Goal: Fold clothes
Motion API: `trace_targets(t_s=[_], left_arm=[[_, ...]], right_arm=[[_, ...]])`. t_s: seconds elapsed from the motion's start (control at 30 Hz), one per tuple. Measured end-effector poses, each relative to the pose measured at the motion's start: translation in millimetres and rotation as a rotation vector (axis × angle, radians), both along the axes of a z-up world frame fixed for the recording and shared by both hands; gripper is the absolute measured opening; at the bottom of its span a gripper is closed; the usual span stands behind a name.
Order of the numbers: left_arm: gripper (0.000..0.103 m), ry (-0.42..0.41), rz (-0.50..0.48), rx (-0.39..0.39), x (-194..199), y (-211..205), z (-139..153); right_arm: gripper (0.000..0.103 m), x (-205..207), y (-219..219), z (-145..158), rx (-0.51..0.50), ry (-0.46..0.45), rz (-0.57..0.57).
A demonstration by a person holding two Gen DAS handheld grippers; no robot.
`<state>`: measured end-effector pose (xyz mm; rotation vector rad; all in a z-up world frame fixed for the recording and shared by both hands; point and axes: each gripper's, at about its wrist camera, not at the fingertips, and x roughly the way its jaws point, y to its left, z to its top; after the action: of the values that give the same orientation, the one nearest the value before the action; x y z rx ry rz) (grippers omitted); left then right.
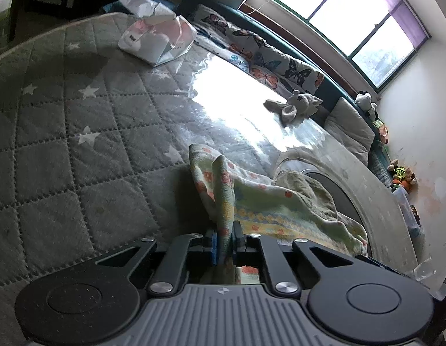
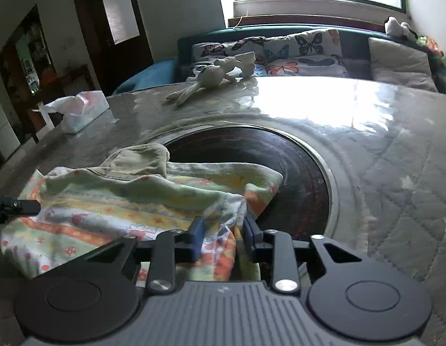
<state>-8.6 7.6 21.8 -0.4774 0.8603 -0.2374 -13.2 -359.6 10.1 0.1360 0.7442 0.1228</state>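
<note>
Clearly the left tool (image 1: 224,238) is clenched on a raised fold of the patterned garment (image 1: 269,201), the cloth pinched tight between its blue pads and rising in a ridge toward 12 o'clock in the left wrist view. The garment, pale green with orange spots and yellow bands, spreads from the tool toward 3 o'clock over the worktop (image 1: 78,150), which wears a grey quilted cover with white stars under a shiny clear sheet. At 11 o'clock in that view a tissue pack (image 1: 158,39) lies on the cover, and at 1 o'clock a white plush rabbit (image 1: 295,105) sits near the butterfly-print cushions (image 1: 269,60) under the window (image 1: 338,14).

In the right wrist view the left tool's dark tip (image 2: 18,206) shows at 9 o'clock, at the garment's (image 2: 122,199) far edge. The garment lies crumpled across the worktop (image 2: 396,144), its 3 o'clock side draped over the rim of a dark round recess (image 2: 295,167) in the middle. The right tool (image 2: 223,232) grasps a bunched hem of the garment: cloth fills the gap between the fingers, which stand moderately apart around it. The plush rabbit (image 2: 214,72) lies at 12 o'clock and the tissue pack (image 2: 78,109) at 10 o'clock.
</note>
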Motion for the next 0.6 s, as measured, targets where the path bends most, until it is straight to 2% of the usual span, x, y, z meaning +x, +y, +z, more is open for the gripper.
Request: trace_targets(t_s=[0.2,0.33,0.6], left_arm=[[0.008,-0.060,0.000,-0.006,-13,4,16],[0.007,-0.095,0.009,-0.022,-26,10,27],[0.007,-0.160,0.125,-0.060,-65,60,54]], right_arm=[[0.009,-12,6,26,0.043,-0.078,0.019],[0.008,-19,25,56,0.038,-0.149,0.089],[0.008,-18,81,100,0.022,-0.237,0.252]])
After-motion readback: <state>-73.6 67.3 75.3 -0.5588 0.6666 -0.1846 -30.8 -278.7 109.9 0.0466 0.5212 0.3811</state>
